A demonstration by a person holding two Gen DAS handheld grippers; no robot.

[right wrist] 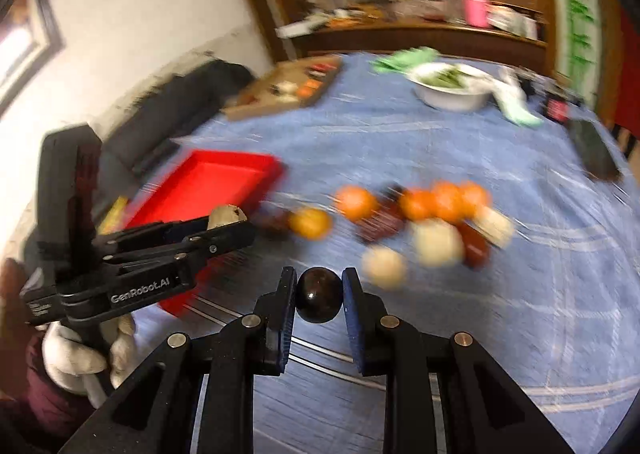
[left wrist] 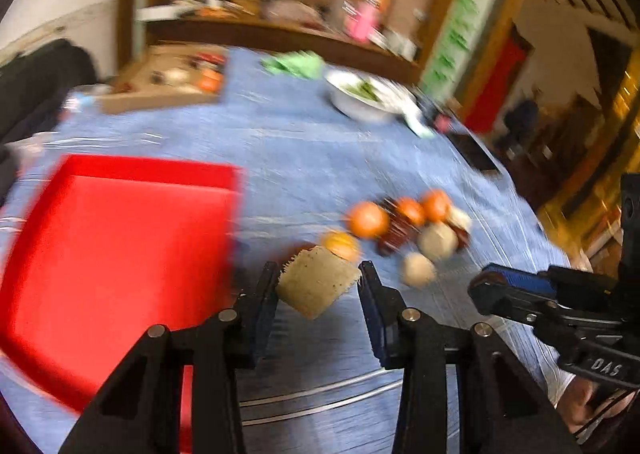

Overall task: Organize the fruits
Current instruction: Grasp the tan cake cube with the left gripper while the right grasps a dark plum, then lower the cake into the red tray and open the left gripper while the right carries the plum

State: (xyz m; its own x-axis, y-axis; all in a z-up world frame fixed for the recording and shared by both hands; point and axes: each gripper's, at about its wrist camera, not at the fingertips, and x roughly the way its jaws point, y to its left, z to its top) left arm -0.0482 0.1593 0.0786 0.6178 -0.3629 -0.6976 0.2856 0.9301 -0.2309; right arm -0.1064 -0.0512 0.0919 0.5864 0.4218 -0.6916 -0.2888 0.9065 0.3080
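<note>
Two grippers loaded: left gripper [left wrist: 320, 274] pinches a pale speckled fruit piece [left wrist: 316, 283], nearer the red tray [left wrist: 120, 254] lying leftward; right gripper [right wrist: 319, 286] pinches a dark round fruit [right wrist: 319, 295].

Blue-clothed table [left wrist: 304, 158], red tray [left wrist: 120, 254], loose fruits [right wrist: 420, 222], white bowl [right wrist: 452, 92], cardboard box [right wrist: 288, 90]

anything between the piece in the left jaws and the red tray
Nothing visible. The left gripper holds the pale cut fruit piece right beside the red tray, with only bare blue tablecloth between; the oranges lie on the far side.
</note>
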